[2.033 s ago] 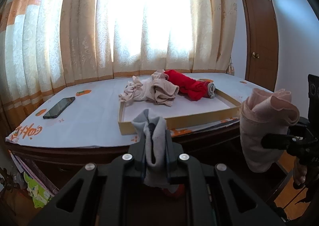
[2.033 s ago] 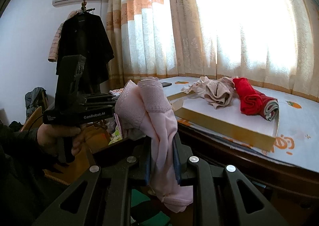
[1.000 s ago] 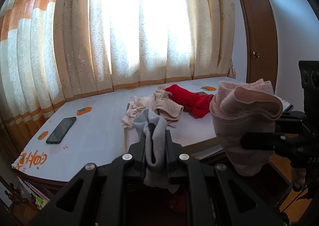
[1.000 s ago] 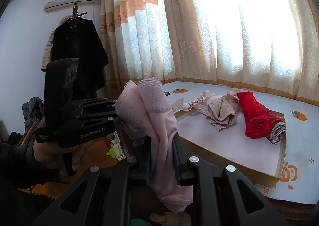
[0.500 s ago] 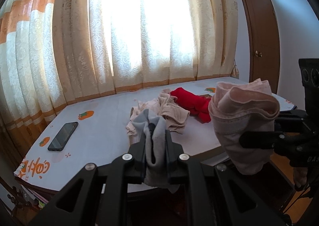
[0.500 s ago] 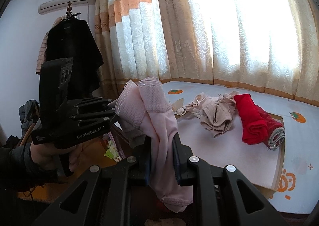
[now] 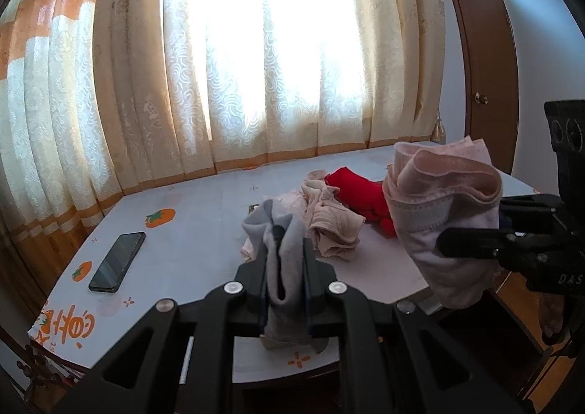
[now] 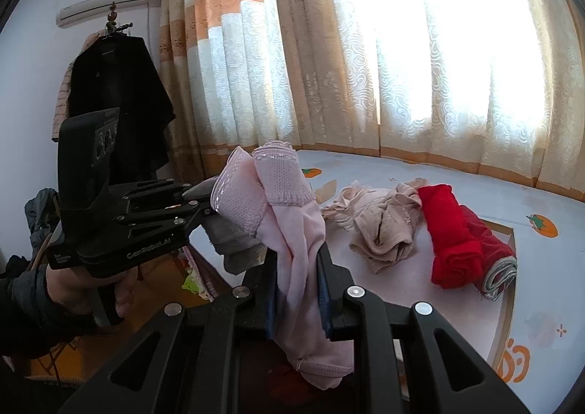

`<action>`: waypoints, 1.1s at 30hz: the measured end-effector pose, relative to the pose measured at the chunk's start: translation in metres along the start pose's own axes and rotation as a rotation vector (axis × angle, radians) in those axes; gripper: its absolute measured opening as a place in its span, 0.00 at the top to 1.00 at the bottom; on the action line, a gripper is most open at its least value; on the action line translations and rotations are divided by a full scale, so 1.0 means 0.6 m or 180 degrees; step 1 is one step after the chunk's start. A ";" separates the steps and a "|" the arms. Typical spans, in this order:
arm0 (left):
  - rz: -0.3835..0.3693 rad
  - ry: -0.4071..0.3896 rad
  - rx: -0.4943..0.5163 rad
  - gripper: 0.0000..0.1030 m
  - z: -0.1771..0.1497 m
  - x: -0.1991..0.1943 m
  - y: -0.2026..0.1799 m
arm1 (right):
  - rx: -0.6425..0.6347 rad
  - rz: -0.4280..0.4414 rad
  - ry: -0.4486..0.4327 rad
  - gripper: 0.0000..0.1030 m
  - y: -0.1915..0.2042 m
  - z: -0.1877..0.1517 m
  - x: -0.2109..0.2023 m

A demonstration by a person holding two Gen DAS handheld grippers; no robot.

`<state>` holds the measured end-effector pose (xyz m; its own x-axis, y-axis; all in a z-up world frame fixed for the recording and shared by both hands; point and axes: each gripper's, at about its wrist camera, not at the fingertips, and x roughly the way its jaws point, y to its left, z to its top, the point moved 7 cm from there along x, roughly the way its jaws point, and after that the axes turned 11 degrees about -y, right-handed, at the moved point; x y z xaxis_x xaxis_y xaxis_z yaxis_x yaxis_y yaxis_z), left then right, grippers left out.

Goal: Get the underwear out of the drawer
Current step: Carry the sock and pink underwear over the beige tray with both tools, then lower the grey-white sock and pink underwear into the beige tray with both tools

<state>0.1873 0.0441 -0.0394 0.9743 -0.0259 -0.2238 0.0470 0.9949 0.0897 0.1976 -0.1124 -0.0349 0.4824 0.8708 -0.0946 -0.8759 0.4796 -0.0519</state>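
Note:
My left gripper (image 7: pixel 284 249) is shut on a grey piece of underwear (image 7: pixel 283 231), which hangs down between the fingers above the table's near edge. To its right, my right gripper (image 7: pixel 471 242) holds a pink piece of underwear (image 7: pixel 438 202). In the right wrist view the right gripper (image 8: pixel 296 256) is shut on that pink underwear (image 8: pixel 292 227). The left gripper (image 8: pixel 197 202) is at the left with the grey piece (image 8: pixel 234 245), held by a hand (image 8: pixel 73 286). Beige underwear (image 8: pixel 384 227) and a red roll (image 8: pixel 449 242) lie in a shallow wooden-rimmed tray (image 8: pixel 506 304).
A dark phone (image 7: pixel 117 260) lies on the white tablecloth (image 7: pixel 190 231) at the left. A grey striped roll (image 8: pixel 501 271) sits beside the red one. Curtains hang behind the table. A black coat (image 8: pixel 117 103) hangs at the left, and a brown door (image 7: pixel 479 85) stands at the right.
Both grippers have risen a little and moved over the table toward the tray. Each keeps the same grip on its underwear.

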 end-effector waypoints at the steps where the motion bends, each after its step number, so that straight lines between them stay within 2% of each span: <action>1: -0.0006 0.0014 -0.0011 0.89 0.001 0.005 0.001 | 0.0013 -0.0011 0.0003 0.80 -0.003 0.002 0.003; 8: -0.0120 0.0141 -0.0041 0.89 0.009 0.040 -0.006 | 0.0064 -0.0123 0.0070 0.80 -0.026 0.008 0.035; 18: -0.0217 0.0509 -0.0074 0.89 -0.014 0.096 -0.006 | 0.0305 -0.0253 0.0252 0.80 -0.071 0.002 0.078; 33: -0.0290 0.0855 0.0063 0.89 -0.032 0.125 -0.024 | 0.0343 -0.0378 0.0486 0.80 -0.095 -0.020 0.127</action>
<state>0.2556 0.0295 -0.0762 0.8727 -0.0856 -0.4808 0.1386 0.9875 0.0757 0.2840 -0.0746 -0.0513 0.5694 0.7849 -0.2442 -0.8039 0.5938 0.0341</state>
